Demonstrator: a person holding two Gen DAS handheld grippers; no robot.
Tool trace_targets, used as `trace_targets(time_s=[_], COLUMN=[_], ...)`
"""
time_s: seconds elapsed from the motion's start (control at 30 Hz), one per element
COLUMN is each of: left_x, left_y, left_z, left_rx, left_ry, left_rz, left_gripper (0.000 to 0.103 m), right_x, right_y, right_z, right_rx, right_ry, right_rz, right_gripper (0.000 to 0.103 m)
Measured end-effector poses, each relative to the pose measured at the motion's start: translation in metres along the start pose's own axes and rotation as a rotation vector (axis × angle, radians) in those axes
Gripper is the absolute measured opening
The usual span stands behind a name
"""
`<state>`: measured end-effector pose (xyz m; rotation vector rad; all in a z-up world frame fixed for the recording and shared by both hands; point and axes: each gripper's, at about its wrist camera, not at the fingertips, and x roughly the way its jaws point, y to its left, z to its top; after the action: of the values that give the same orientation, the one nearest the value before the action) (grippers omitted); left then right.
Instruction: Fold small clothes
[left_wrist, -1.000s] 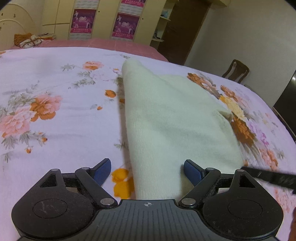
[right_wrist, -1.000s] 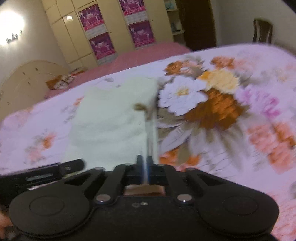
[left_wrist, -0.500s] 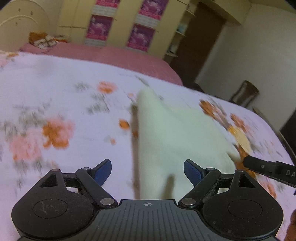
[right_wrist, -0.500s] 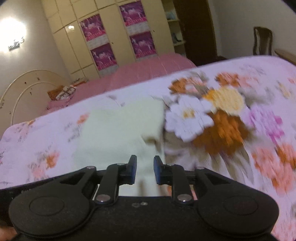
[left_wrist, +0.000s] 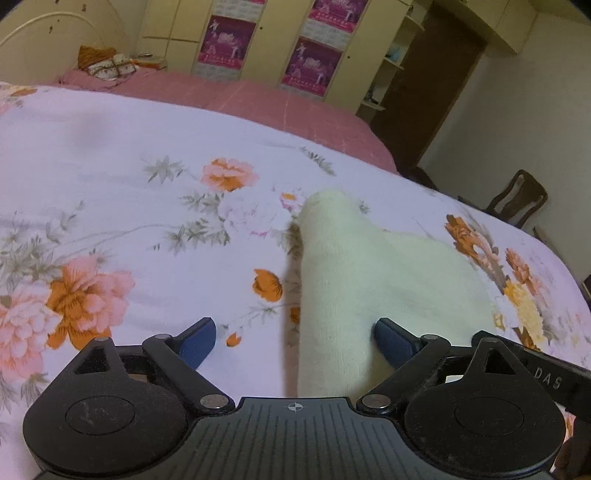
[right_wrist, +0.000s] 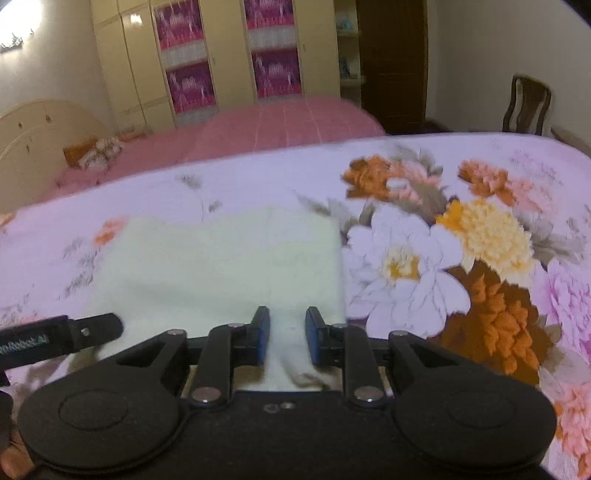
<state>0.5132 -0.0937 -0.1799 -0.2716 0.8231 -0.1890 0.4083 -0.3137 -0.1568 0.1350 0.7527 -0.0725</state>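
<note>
A cream knitted garment (left_wrist: 369, 266) lies folded on the floral bed cover (left_wrist: 110, 192). Its near end reaches between the pads of my left gripper (left_wrist: 293, 326). Those jaws stand wide and are opening, and the pads do not press the cloth. In the right wrist view the garment (right_wrist: 229, 266) lies flat as a rough rectangle. My right gripper (right_wrist: 287, 321) hovers over its near right corner with a narrow gap between the pads. The cloth lies beneath the gap, ungripped. A black finger of the left gripper (right_wrist: 74, 332) shows at the left edge.
The floral cover (right_wrist: 480, 240) spreads wide on both sides of the garment. Behind it lies a pink bed (left_wrist: 258, 99) with a bundle (left_wrist: 107, 64) at its head. Cream wardrobes with magenta posters (right_wrist: 273, 74), a dark door (right_wrist: 391, 55) and a wooden chair (right_wrist: 528, 107) line the far wall.
My right gripper let go of the garment's corner and its jaws parted a little. Both grippers drew back from the garment, which now lies flat. The left jaws widened slightly.
</note>
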Motion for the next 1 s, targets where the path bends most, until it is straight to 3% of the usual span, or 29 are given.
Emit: trace_targets(time_s=[0.17, 0.33, 0.43, 0.53, 0.83, 1.0], left_x=[0.013, 0.044, 0.051, 0.053, 0.029, -0.002], left_y=[-0.006, -0.007, -0.012, -0.013, -0.009, -0.003], left_z=[0.023, 0.036, 0.033, 0.032, 0.024, 0.006], left_rx=[-0.013, -0.012, 0.05, 0.064, 0.042, 0.073], left_ry=[-0.038, -0.001, -0.017, -0.026, -0.03, -0.03], left_rz=[0.013, 0.047, 0.06, 0.059, 0.036, -0.003], left_gripper=[0.093, 0.093, 0.096, 0.098, 0.098, 0.098], right_x=[0.0, 0.029, 0.053, 0.057, 0.044, 0.007], right_y=[-0.004, 0.003, 0.003, -0.006, -0.003, -0.005], right_z=[0.022, 0.043, 0.039, 0.034, 0.031, 0.023], right_rx=[0.06, 0.033, -0.002, 0.019, 0.009, 0.048], right_ry=[-0.039, -0.034, 0.004, -0.028, -0.034, -0.081], right_rz=[0.056, 0.036, -0.009, 0.001, 0.005, 0.057], right_gripper=[0.025, 0.025, 0.025, 0.029, 0.033, 0.034])
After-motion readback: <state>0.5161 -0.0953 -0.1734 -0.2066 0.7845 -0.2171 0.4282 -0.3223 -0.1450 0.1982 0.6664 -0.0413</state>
